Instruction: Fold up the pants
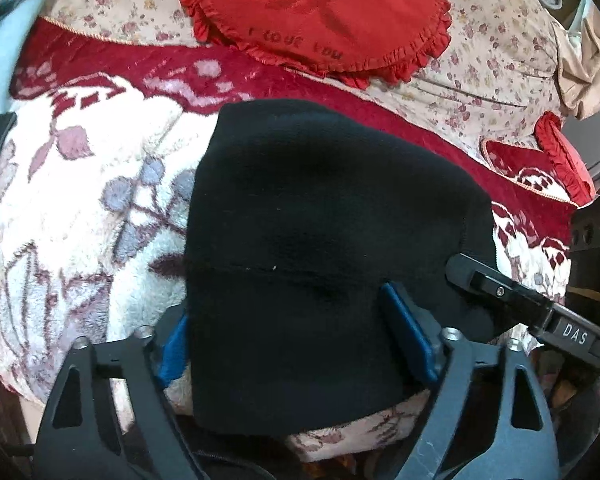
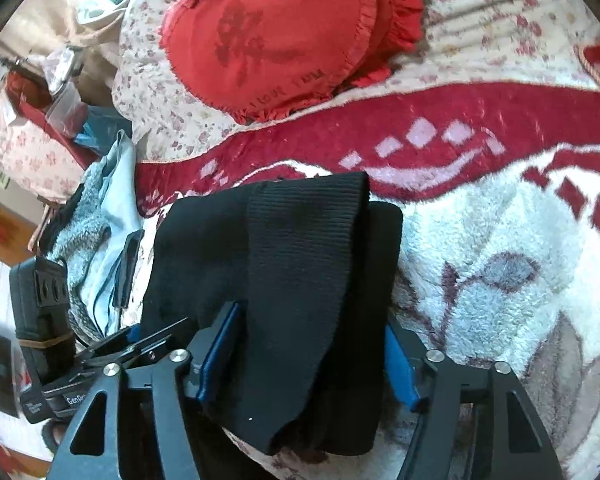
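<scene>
The black pants (image 1: 320, 220) lie folded into a compact stack on a red and white fleecy blanket (image 1: 80, 208). My left gripper (image 1: 292, 340) is open above the stack's near end, its blue pads standing on either side of the cloth. From the right, a finger (image 1: 496, 286) of my right gripper reaches over the stack's edge. In the right wrist view the pants (image 2: 300, 264) show a ribbed band on top. My right gripper (image 2: 310, 360) is open astride them, pads apart from the cloth. The left gripper's fingers (image 2: 156, 338) show at the lower left.
A red frilled heart cushion (image 1: 320, 12) rests on a floral quilt (image 1: 492, 60) behind the blanket. A second red cushion (image 1: 564, 160) lies at the right. Light blue and grey clothes (image 2: 100, 232) are piled left of the pants, near the bed's edge.
</scene>
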